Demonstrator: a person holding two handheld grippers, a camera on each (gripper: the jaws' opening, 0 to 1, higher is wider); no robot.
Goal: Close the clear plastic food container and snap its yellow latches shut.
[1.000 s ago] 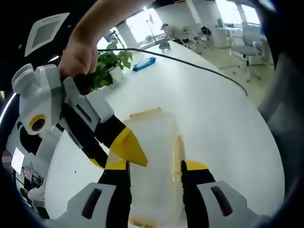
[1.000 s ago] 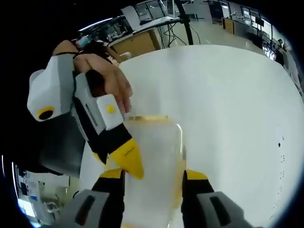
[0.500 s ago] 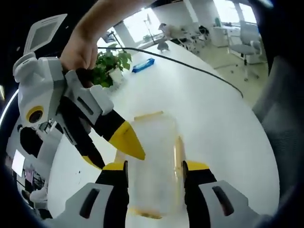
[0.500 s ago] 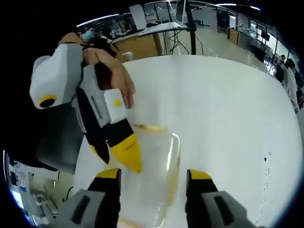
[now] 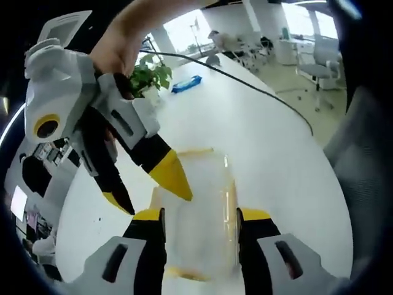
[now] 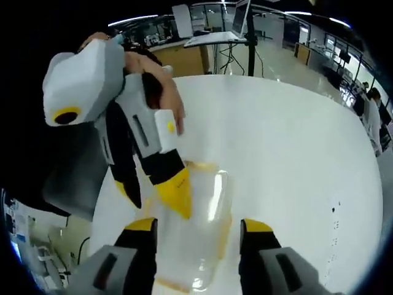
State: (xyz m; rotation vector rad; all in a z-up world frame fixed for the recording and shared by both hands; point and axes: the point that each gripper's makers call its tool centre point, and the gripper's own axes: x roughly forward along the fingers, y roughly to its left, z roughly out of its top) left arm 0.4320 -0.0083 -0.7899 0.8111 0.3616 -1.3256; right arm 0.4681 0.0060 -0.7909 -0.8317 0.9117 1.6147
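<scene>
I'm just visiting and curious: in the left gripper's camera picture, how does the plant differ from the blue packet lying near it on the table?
The plant is green and leafy and stands upright, while the blue packet is a flat, elongated thing lying on the white table. The plant is partly hidden behind the right gripper and the hand holding it; the blue packet is in full view. Both sit at the table's far end, beyond the clear container.

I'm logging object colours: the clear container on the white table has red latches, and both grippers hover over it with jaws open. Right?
Not quite. The container has yellow latches, not red; the left gripper view shows it. The rest holds: it sits on the white table, with the left gripper and right gripper over it, jaws open.
</scene>
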